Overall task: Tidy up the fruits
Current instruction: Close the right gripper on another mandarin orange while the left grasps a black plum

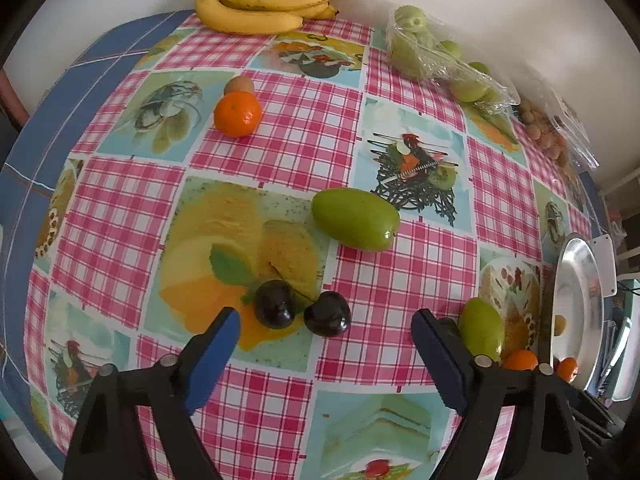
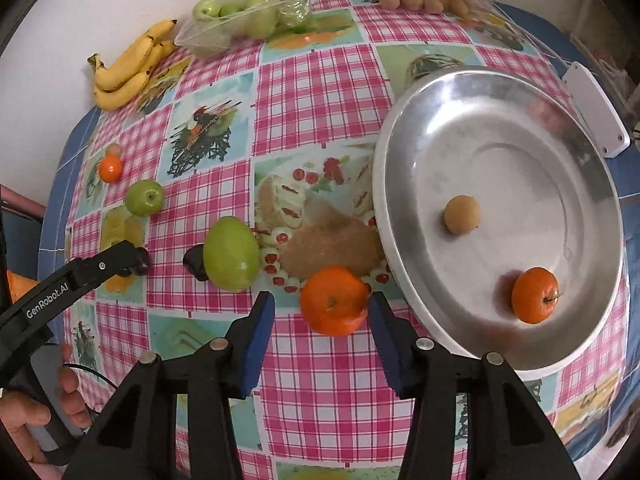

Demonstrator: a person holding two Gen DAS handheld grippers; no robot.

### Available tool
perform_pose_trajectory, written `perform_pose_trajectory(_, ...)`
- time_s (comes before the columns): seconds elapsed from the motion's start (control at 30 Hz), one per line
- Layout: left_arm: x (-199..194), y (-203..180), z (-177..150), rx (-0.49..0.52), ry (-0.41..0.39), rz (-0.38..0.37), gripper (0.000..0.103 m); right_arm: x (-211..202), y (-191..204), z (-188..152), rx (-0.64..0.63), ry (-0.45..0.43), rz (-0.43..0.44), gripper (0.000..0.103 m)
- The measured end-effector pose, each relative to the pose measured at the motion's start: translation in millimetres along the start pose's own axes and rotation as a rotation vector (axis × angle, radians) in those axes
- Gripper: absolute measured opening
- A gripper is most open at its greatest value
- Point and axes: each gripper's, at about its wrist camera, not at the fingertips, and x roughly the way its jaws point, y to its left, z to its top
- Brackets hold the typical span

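Observation:
Two dark cherries lie on the checked tablecloth between the blue pads of my left gripper, which stands open and touches neither. My right gripper is open around a mandarin. Its right pad is at the fruit's side and a gap shows at the left pad. Just right of it is a silver plate holding another mandarin and a small brown fruit. A green fruit lies between the two grippers.
A second green fruit, a mandarin and a brown fruit lie farther out. Bananas, a bag of green fruit and a bag of brown fruit line the wall. A white box sits behind the plate.

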Motion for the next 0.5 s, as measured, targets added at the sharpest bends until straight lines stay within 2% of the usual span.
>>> perform_pose_trajectory(0.13, 4.0, 3.1, -0.2, -0.023, 0.012, -0.011, 0.078, 6.6, 0.5, -0.6, -0.001, 0.018, -0.013, 0.049)
perform_pose_trajectory(0.2, 5.3, 4.7, 0.5, -0.032, 0.015, -0.015, 0.071, 10.7, 0.6, 0.1, -0.003, 0.026, -0.025, 0.048)
perform_pose_trajectory(0.4, 5.8, 7.6, 1.6, -0.042, 0.007, -0.001, 0.064, 20.1, -3.7, -2.6, -0.006, 0.056, -0.042, 0.042)
perform_pose_trajectory(0.5, 1.5, 11.9, 2.8, -0.065, 0.001, -0.033, 0.063, 19.6, -5.0, -3.7, -0.011, 0.056, -0.049, 0.042)
